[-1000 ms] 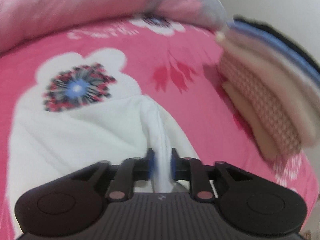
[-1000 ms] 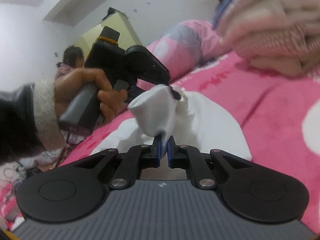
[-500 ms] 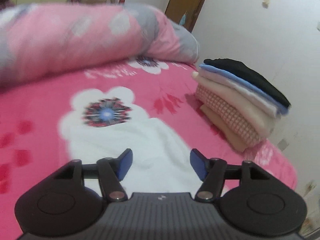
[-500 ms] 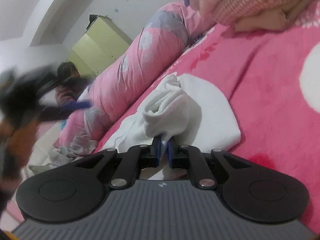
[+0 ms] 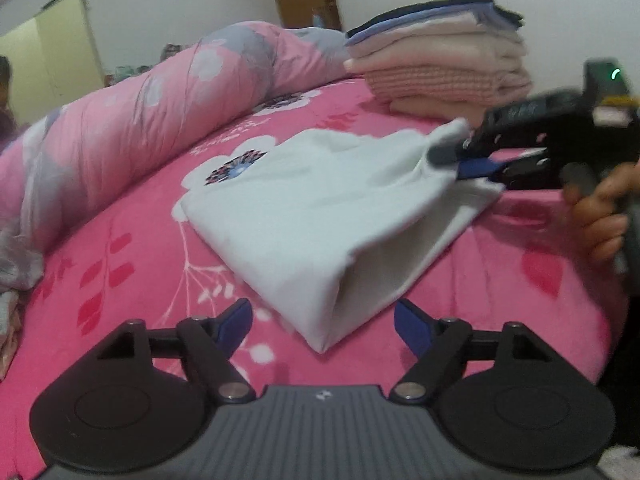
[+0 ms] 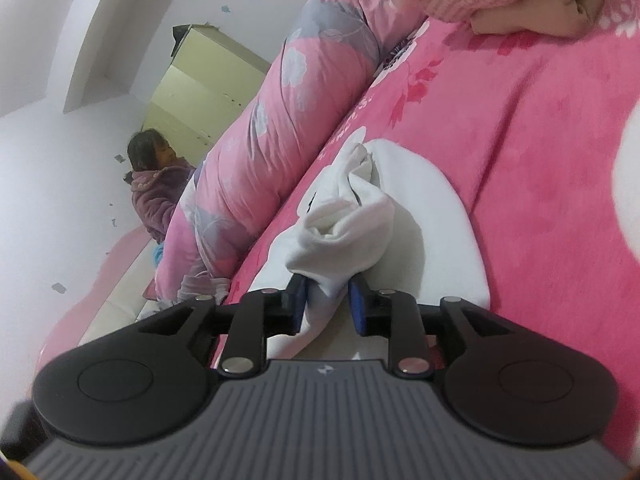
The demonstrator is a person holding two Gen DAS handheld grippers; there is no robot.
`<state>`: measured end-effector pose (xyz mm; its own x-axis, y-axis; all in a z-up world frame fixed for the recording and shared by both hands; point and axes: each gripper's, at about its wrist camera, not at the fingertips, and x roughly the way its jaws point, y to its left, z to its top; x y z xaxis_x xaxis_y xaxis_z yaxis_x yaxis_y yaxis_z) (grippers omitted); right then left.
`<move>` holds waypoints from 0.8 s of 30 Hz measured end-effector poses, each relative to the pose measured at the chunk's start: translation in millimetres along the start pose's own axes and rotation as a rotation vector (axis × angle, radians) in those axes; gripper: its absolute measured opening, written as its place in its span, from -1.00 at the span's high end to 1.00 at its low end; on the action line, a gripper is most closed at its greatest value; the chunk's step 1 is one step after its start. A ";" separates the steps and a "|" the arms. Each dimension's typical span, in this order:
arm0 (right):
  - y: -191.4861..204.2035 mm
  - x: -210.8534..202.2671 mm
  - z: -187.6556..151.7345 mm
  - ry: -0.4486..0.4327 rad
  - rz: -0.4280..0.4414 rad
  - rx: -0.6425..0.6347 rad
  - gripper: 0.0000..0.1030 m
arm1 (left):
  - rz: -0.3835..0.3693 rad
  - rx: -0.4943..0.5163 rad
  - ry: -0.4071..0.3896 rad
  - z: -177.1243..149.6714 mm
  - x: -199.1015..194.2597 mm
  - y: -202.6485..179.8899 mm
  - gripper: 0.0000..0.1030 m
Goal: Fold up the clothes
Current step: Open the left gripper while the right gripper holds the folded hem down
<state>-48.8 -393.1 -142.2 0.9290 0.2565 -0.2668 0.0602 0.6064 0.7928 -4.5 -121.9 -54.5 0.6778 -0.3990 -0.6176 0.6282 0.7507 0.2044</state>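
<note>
A white garment lies folded on the pink flowered bed sheet, its near corner pointing at my left gripper. That gripper is open and empty, one finger on each side of the corner. My right gripper, held in a hand, is at the garment's far right corner, which is raised off the bed. In the right wrist view the right gripper has its jaws partly apart, with a bunch of the white garment still lying between them.
A stack of folded clothes sits at the back right of the bed near the wall. A rolled pink and grey quilt runs along the bed's far side. A person in a purple robe is beyond it, by a yellow-green wardrobe.
My left gripper let go of the garment, opened wide and pulled back toward its near corner. The right gripper's jaws, tight on the cloth before, have parted.
</note>
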 end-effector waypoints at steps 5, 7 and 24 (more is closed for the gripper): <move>8.0 -1.2 5.9 0.006 -0.015 -0.009 0.39 | -0.004 -0.149 -0.034 -11.9 2.8 11.0 -0.31; 10.2 0.0 6.8 0.003 -0.016 -0.007 0.34 | -0.019 -0.183 -0.047 -12.5 1.3 16.7 -0.31; 40.7 4.8 16.7 -0.095 -0.107 -0.102 0.83 | 0.074 -0.224 -0.057 -14.7 13.4 18.2 0.55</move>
<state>-35.8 -379.8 -102.1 0.9499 0.1166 -0.2899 0.1282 0.7008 0.7018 10.4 -105.8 -70.2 0.7433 -0.3629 -0.5620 0.4798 0.8746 0.0698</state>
